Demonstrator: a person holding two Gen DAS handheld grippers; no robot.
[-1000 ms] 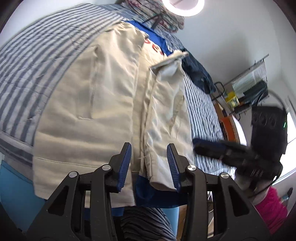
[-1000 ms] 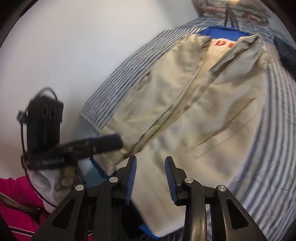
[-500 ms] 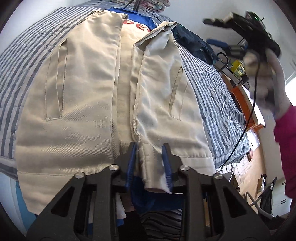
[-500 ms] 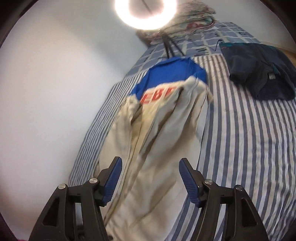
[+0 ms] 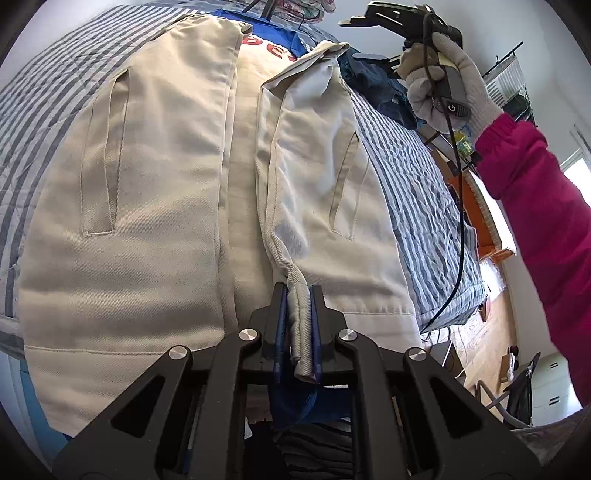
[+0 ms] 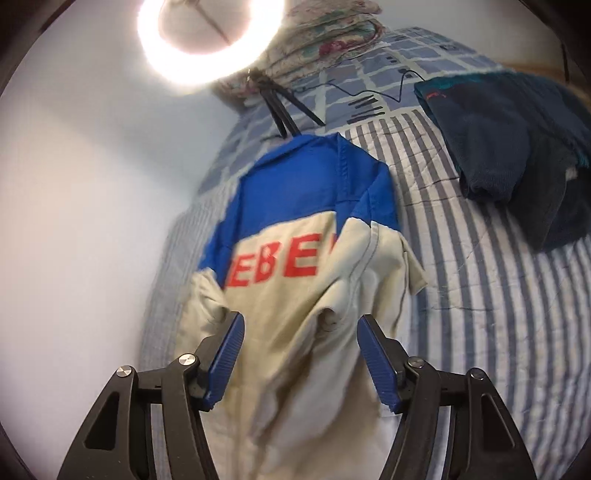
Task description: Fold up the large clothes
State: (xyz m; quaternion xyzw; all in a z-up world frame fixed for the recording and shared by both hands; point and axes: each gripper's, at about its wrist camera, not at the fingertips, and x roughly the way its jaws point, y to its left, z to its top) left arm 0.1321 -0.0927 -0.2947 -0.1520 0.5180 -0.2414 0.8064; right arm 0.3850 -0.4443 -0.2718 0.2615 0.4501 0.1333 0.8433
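The jacket [image 5: 155,206], cream with a blue yoke and red letters, lies spread on the striped bed [image 5: 424,206], its hem at the bed's near edge and its blue top toward the ring light [image 6: 210,40] at the far end.

The left gripper [image 5: 298,332] is at the hem, its jaws closing on the rolled front edge of the jacket's right panel; the blue pads [image 5: 281,325] press the cream cloth from both sides.

The right gripper [image 6: 299,362] hangs above the jacket's upper part, jaws wide, with nothing between them; the red letters sit just beyond its tips. In the left view a gloved hand [image 5: 439,74] in a pink sleeve [image 5: 546,229] carries that gripper over the bed's far right side, a black cable [image 5: 460,206] trailing from it.

A dark blue garment [image 6: 517,155] lies on the bed to the right of the jacket, apart from it. Folded floral bedding [image 6: 328,33] sits beyond the jacket's collar, beside the light's stand [image 6: 280,107].
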